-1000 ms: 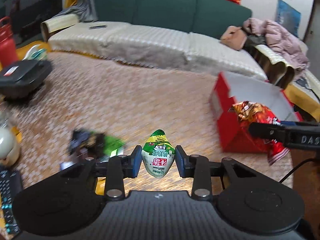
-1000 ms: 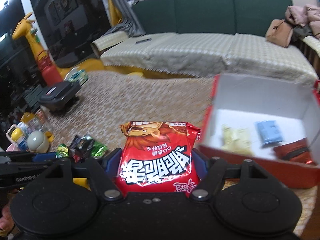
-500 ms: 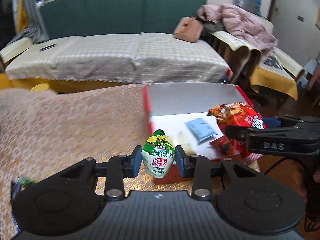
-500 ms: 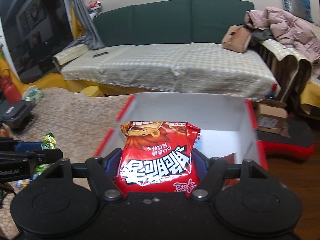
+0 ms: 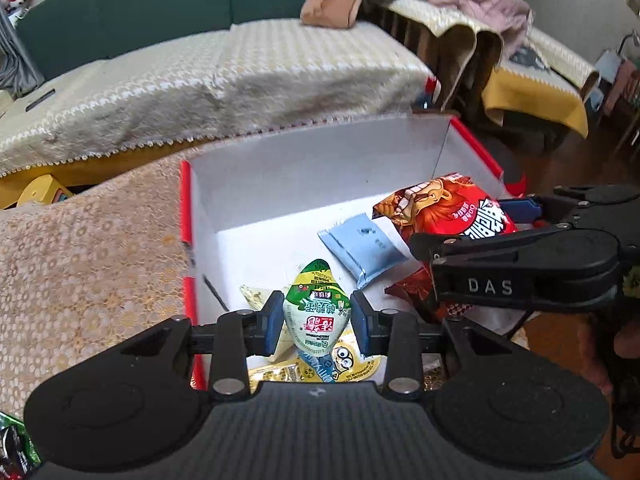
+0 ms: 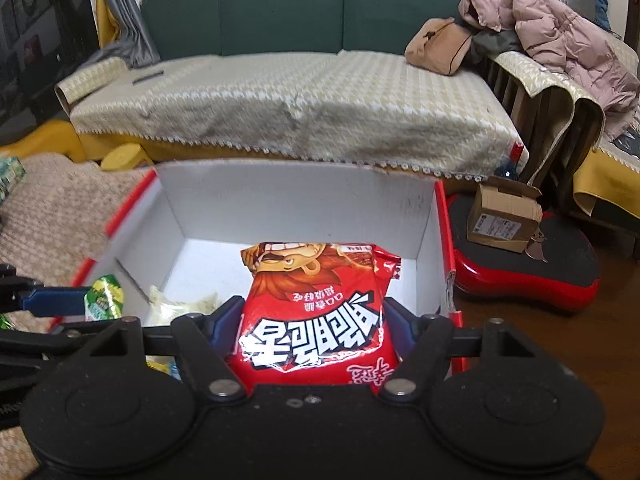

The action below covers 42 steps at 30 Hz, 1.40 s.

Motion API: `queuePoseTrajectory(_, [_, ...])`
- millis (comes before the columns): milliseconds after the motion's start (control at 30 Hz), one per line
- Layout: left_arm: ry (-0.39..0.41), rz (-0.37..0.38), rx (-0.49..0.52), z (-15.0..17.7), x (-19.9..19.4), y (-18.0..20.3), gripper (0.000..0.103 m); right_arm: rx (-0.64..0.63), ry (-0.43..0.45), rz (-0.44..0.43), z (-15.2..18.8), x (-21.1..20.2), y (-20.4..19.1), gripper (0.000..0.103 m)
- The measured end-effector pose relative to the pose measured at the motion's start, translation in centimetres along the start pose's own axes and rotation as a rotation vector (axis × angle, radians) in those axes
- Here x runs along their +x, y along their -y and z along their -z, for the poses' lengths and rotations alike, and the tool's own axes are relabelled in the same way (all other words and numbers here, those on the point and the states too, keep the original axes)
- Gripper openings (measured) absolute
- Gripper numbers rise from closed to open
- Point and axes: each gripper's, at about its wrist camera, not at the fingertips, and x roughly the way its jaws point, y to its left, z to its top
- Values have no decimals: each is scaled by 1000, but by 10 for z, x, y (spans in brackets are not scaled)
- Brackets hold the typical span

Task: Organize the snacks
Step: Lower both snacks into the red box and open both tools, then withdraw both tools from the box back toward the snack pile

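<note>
Your left tool (image 5: 316, 322) is pinching a small green-and-white pouch (image 5: 316, 312) between its blue pads, and it hangs over the near left part of the red box (image 5: 185, 216), just inside the wall. Your right tool (image 6: 310, 334) is clamped on a much wider red snack bag (image 6: 316, 312), its jaws spread far apart only because the bag fills them; that bag hangs over the middle of the same box, above the white floor. In the left wrist view the right tool comes in from the right with the red bag tipped over the box interior.

As for progress, the box already holds several things: a pale blue packet (image 5: 362, 250) lying flat near the middle, a yellowish packet (image 6: 182, 306) toward the near left corner, a yellow cartoon-printed wrapper (image 5: 344, 362) under your left tool, and a dark red wrapper (image 5: 412, 294) partly hidden beneath the right tool. So a fair share of the sorting looks done. The two snacks you carry are over the box but not yet let go, so the step in hand is the release of both.

Something is left after that: at the bottom left corner of the left wrist view a green wrapper (image 5: 14, 446) lies outside the box on the desk (image 5: 92, 264), which is covered in a woven cloth. How many more snacks lie out of view cannot be told.
</note>
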Motion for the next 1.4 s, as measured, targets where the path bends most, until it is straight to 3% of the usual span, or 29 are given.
queuePoseTrajectory(333, [-78, 1, 9, 6, 32, 4, 35, -38, -42, 29, 7, 17, -3, 73])
queuePoseTrajectory(500, [-80, 13, -13, 10, 33, 1, 36, -49, -41, 34, 11, 18, -2, 74])
queuePoseTrajectory(567, [-78, 14, -19, 11, 29, 0, 45, -40, -38, 28, 11, 15, -2, 75])
queuePoseTrajectory(633, [-68, 25, -23, 13, 23, -2, 52, -35, -32, 30, 10, 12, -1, 78])
queuePoseTrajectory(867, [-21, 37, -35, 16, -4, -4, 59, -28, 5, 4, 11, -12, -2, 82])
queuePoseTrajectory(1400, [127, 22, -78, 38, -96, -24, 70, 6, 98, -107, 19, -86, -22, 88])
